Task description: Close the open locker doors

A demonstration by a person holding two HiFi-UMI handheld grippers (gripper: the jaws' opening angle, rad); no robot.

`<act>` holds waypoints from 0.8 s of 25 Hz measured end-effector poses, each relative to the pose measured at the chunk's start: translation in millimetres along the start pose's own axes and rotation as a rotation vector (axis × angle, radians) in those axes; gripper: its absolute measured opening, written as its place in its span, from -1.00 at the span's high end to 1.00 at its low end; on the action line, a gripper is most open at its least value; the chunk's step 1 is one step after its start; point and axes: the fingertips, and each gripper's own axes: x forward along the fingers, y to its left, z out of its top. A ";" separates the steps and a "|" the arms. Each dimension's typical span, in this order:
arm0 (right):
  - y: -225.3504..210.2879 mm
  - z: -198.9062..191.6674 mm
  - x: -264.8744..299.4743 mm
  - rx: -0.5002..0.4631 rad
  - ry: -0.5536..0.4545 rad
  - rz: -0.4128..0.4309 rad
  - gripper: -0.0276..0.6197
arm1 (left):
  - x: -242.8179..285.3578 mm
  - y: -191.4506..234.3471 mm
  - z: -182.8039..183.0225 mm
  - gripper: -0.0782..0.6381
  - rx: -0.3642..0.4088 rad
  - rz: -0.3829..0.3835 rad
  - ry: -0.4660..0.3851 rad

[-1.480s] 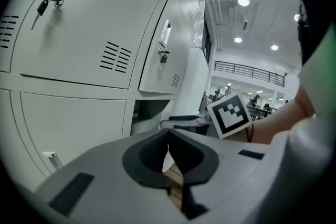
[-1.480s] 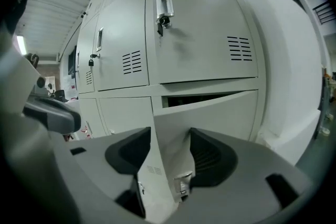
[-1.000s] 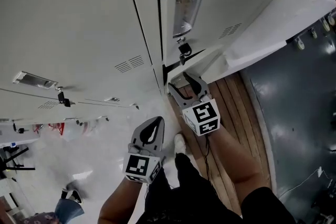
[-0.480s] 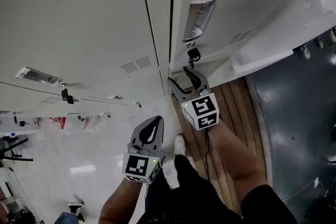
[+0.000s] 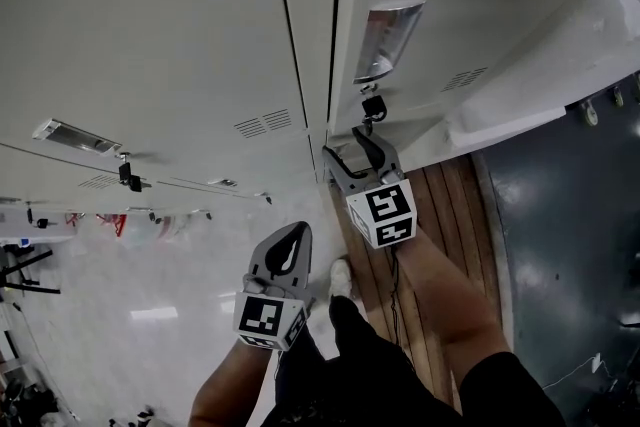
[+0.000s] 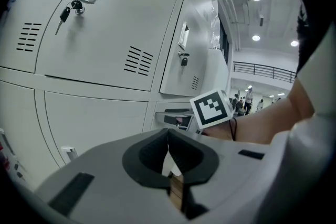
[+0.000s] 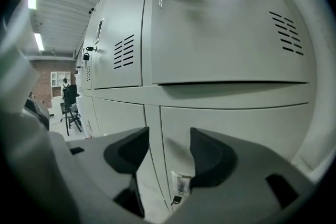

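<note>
Right gripper (image 5: 348, 148) outstretched — left gripper (image 5: 297, 233) lower

The left gripper (image 5: 292, 240) is held low and close to the body on the bare left forearm (image 5: 225, 385). It is tilted slightly downward, and its jaws are pressed together. The right gripper (image 5: 350, 153) is extended further forward on the right forearm (image 5: 445, 300). It is likewise angled a little downward, and its jaws are set apart.

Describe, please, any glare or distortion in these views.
Head view: glare on the handle and shiny floor. Left gripper view: fisheye bends the lockers, corners dark. Right gripper view: same bending, ceiling light blown out.
</note>
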 end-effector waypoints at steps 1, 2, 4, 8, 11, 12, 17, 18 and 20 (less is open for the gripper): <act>-0.1 -0.2 -0.1 0.000 -0.001 0.001 0.16 | -0.1 -0.5 0.0 0.77 0.001 0.004 -0.002; -0.1 -0.3 -0.2 -0.001 -0.001 0.004 0.16 | -0.3 -1.1 0.1 0.77 0.001 0.009 -0.003; 0.3 -1.0 -0.3 -0.006 -0.001 0.013 0.16 | -1.7 -1.9 1.3 0.77 0.001 0.021 -0.005; 0.0 -1.7 -1.2 -0.011 0.000 0.025 0.17 | -10.5 -1.3 4.5 0.77 0.001 0.054 -0.016; -0.5 -1.7 -0.8 -0.011 0.000 0.021 0.17 | -22.7 2.3 1.9 0.77 -0.003 0.080 -0.014; -0.6 -1.7 -0.5 -0.011 -0.001 0.018 0.17 | -27.2 3.8 1.5 0.77 -0.003 0.089 -0.015; -1.2 -2.5 -0.2 0.007 0.002 -0.008 0.17 | -54.4 10.4 3.8 0.77 0.000 0.122 -0.023; -0.8 -2.4 -0.1 0.012 0.004 -0.011 0.17 | -60.2 12.8 4.6 0.77 0.001 0.129 -0.026; 2.1 -1.1 -1.2 0.028 0.006 -0.014 0.17 | -72.1 17.2 6.0 0.77 0.006 0.135 -0.037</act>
